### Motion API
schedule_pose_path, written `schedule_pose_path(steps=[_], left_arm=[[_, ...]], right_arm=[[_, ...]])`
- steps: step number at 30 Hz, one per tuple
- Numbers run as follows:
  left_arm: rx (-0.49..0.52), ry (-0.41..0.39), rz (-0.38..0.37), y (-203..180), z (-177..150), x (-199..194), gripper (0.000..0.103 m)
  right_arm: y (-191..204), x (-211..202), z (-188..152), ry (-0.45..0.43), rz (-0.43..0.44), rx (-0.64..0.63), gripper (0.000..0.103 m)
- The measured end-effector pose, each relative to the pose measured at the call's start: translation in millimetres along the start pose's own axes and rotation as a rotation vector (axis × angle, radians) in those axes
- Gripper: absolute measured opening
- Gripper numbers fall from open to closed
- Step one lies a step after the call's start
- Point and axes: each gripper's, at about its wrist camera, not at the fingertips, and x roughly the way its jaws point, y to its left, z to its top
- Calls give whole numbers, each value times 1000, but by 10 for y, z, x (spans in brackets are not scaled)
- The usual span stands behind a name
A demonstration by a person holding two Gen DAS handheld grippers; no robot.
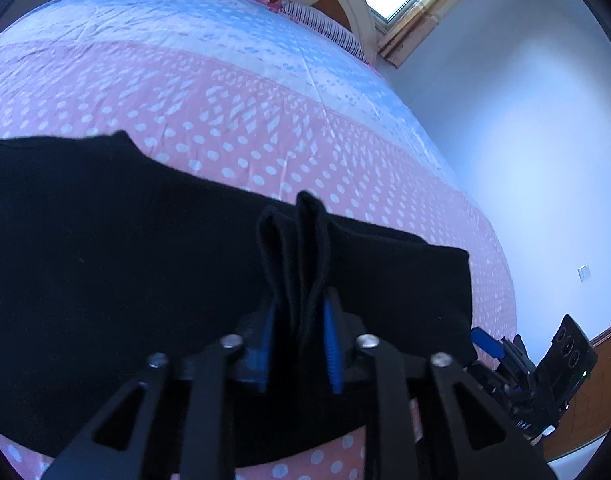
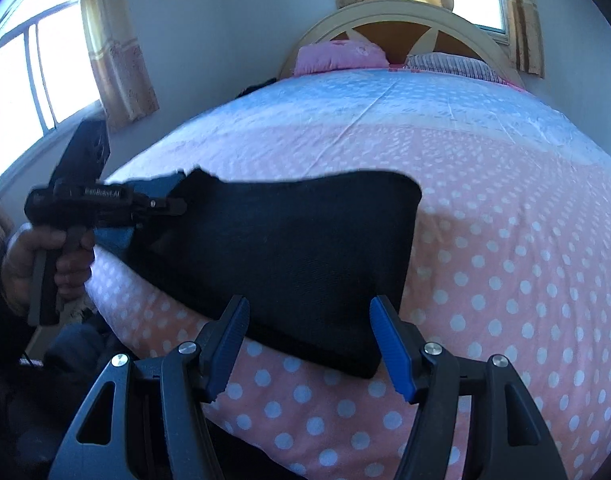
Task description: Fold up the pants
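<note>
Two folds of the pants [image 1: 145,240] bunch between our left gripper [image 1: 299,344] in the left wrist view, clamped tight, the rest lying on the bed [image 1: 233,120]. From the right wrist, our right gripper [image 2: 309,344] gapes wide over the pants' near edge, empty.
</note>
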Motion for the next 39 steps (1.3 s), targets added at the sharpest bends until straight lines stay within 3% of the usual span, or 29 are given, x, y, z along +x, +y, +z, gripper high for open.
schedule_pose_path(steps=[2, 4, 7, 10, 11, 14, 17, 19, 24, 28, 29, 32, 36, 39], left_arm=[[10, -31, 23, 27, 22, -105, 49], [28, -66, 51, 73, 52, -233, 59], [58, -106, 104, 195, 101, -443, 65], [113, -144, 221, 387, 136, -710, 67], [133, -155, 269, 466, 148, -801, 67], [151, -193, 395, 766, 164, -1071, 74], [102, -236, 531, 1242, 179, -1378, 74], [49, -245, 564, 1514, 170, -1470, 74], [-68, -253, 576, 1993, 124, -1513, 74], [-87, -232, 533, 2170, 61, -1395, 74], [-86, -230, 528, 2195, 45, -1405, 75], [-49, -239, 538, 2173, 44, -1377, 75], [-44, -246, 532, 2158, 31, -1387, 79], [-10, -225, 536, 2132, 32, -1306, 92]], right_arm=[[43, -52, 35, -33, 12, 5, 64], [119, -49, 95, -48, 23, -11, 64], [270, 99, 151, -18, 44, -53, 65], [420, 417, 135, 111, -20, -123, 65], [477, 413, 132, 95, -37, -148, 65], [625, 373, 236, 91, 55, -143, 65], [848, 376, 366, 36, 91, -172, 65], [1043, 463, 467, 10, 134, -180, 65], [1422, 823, 555, 44, 242, -184, 65], [1564, 1161, 389, 186, 247, -219, 65], [1603, 1130, 331, 150, 230, -257, 65], [1646, 1044, 301, 149, 216, -289, 65], [1497, 831, 377, 66, 299, -198, 65], [1490, 1045, 327, 159, 216, -191, 65]])
